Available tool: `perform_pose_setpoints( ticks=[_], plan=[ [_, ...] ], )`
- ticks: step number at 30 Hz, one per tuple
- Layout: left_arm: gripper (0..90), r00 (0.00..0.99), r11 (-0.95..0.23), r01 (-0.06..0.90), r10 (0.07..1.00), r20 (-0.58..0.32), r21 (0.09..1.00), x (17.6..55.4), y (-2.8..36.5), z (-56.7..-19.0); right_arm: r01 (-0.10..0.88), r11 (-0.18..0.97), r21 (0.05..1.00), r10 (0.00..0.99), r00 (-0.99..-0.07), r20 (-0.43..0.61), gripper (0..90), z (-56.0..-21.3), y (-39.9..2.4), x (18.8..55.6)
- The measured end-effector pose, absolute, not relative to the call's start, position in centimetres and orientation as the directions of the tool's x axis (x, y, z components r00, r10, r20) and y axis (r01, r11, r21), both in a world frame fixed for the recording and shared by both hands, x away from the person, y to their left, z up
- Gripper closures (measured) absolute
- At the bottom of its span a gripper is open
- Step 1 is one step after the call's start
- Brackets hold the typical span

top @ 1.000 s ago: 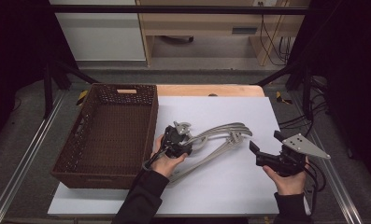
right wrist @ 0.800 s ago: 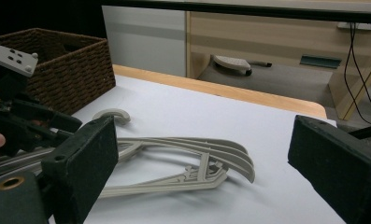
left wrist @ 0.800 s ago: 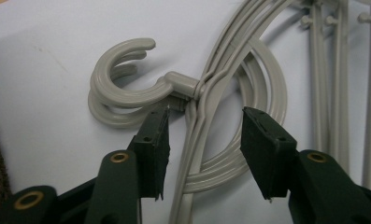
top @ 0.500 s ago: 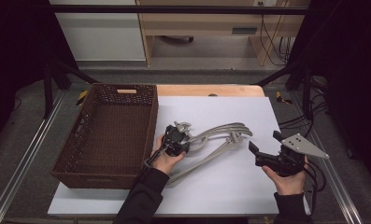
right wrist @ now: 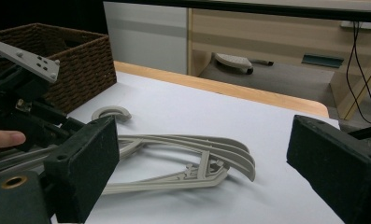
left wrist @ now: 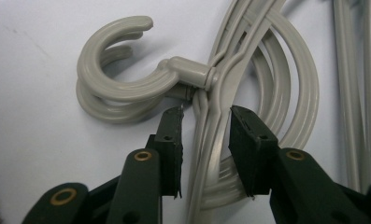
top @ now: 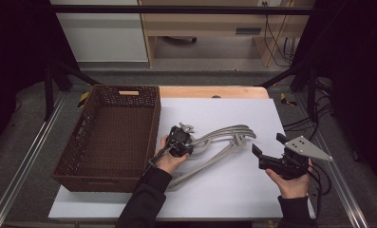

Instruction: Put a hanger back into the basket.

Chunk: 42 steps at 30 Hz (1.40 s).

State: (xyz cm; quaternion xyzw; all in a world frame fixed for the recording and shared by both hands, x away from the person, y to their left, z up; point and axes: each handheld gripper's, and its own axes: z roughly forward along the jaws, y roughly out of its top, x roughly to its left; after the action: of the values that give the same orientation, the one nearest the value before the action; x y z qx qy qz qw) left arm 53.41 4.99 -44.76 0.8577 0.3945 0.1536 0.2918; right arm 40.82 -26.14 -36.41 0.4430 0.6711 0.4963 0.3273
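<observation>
No text, label, brand, number or sign is readable anywhere; the hangers (left wrist: 230, 74) look plain. The basket (top: 105, 137) likewise bears no lettering.

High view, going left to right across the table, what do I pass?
Basket → left hand-held gripper, jaws just closing around the hangers' necks → hangers → right hand-held gripper, open.

Dark long sleeves cover both forearms. The left claw (left wrist: 205, 140) has 2 black jaws with ridged pads and brass-coloured rivets at the pivots. The right claw (top: 268, 148) is black, carries a grey 3-cornered plate with small holes, and trails black cables.
</observation>
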Motion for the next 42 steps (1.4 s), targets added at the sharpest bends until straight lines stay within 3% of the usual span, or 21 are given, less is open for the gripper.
perform_pose_setpoints(
  ticks=[2, 22, 36, 42],
  plan=[
    [73.3, 0.635, -0.527, 0.587, 0.770, 0.053, 0.615, 53.5, 4.9, -45.0, 0.270, 0.117, 0.956, 0.919, -0.393, -0.001, 9.5, -36.5, -26.1, 40.9],
    [80.4, 0.674, -0.582, 0.558, 0.734, 0.086, 0.592, 52.5, 4.7, -43.0, 0.273, 0.123, 0.954, 0.920, -0.392, -0.006, 9.7, -36.5, -26.1, 40.9],
    [82.0, 0.702, -0.571, 0.536, 0.711, 0.047, 0.622, 51.3, 5.0, -41.1, 0.275, 0.116, 0.954, 0.921, -0.390, 0.000, 9.9, -36.6, -26.3, 41.0],
    [82.3, 0.708, -0.523, 0.536, 0.706, -0.015, 0.663, 50.6, 5.5, -39.7, 0.272, 0.106, 0.957, 0.922, -0.388, 0.008, 9.9, -36.5, -26.5, 40.9]
  ],
)
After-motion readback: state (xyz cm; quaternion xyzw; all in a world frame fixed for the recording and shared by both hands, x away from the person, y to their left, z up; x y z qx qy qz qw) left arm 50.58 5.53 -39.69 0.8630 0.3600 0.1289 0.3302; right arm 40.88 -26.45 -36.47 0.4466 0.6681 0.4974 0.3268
